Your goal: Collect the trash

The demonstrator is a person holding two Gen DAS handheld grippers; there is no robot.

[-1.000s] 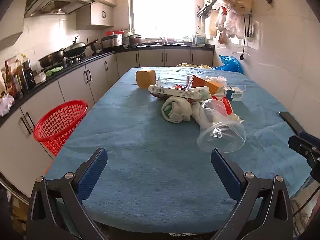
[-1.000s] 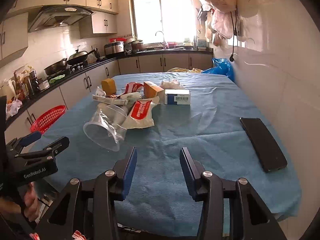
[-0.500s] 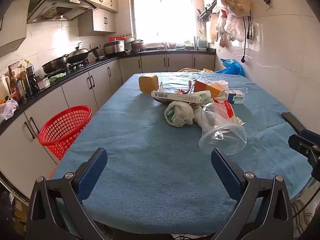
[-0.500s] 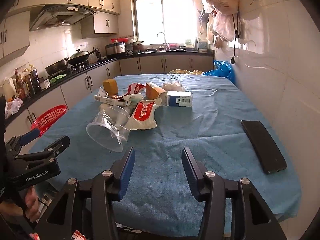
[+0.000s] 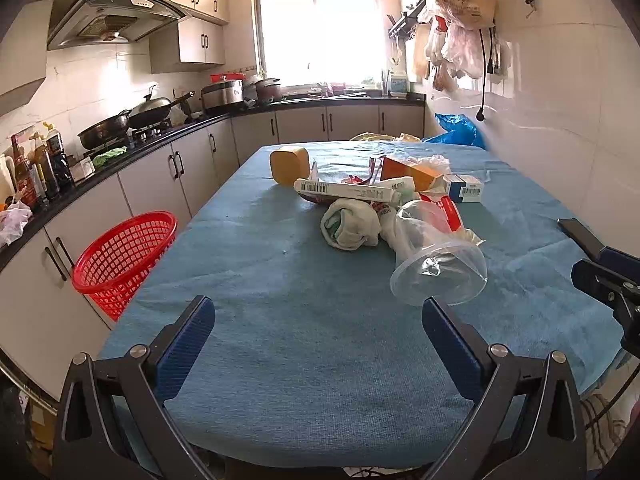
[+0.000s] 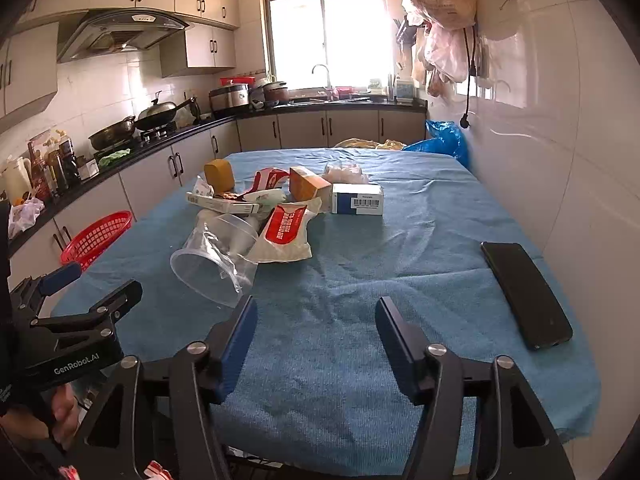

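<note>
A heap of trash lies mid-table on the blue cloth (image 5: 304, 320): a clear plastic cup (image 5: 436, 268) (image 6: 216, 260) on its side, a white crumpled wrapper (image 5: 348, 226), a red-and-white bag (image 6: 286, 230), a long white box (image 5: 344, 190), an orange box (image 6: 308, 186), a white-and-blue box (image 6: 358, 200) and a yellow block (image 5: 289, 165). My left gripper (image 5: 318, 336) stands open and empty near the table's front edge. My right gripper (image 6: 314, 332) is opening, with nothing between its fingers, just right of the cup.
A red mesh basket (image 5: 124, 256) stands on the floor left of the table, by the cabinets. A black phone (image 6: 524, 294) lies near the table's right edge. A tiled wall runs along the right. A blue bag (image 6: 444, 140) sits beyond the far end.
The right gripper's jaws have spread wider. Both views have tilted slightly, with the trash sitting a little lower in the frames. Nothing on the table has moved.
</note>
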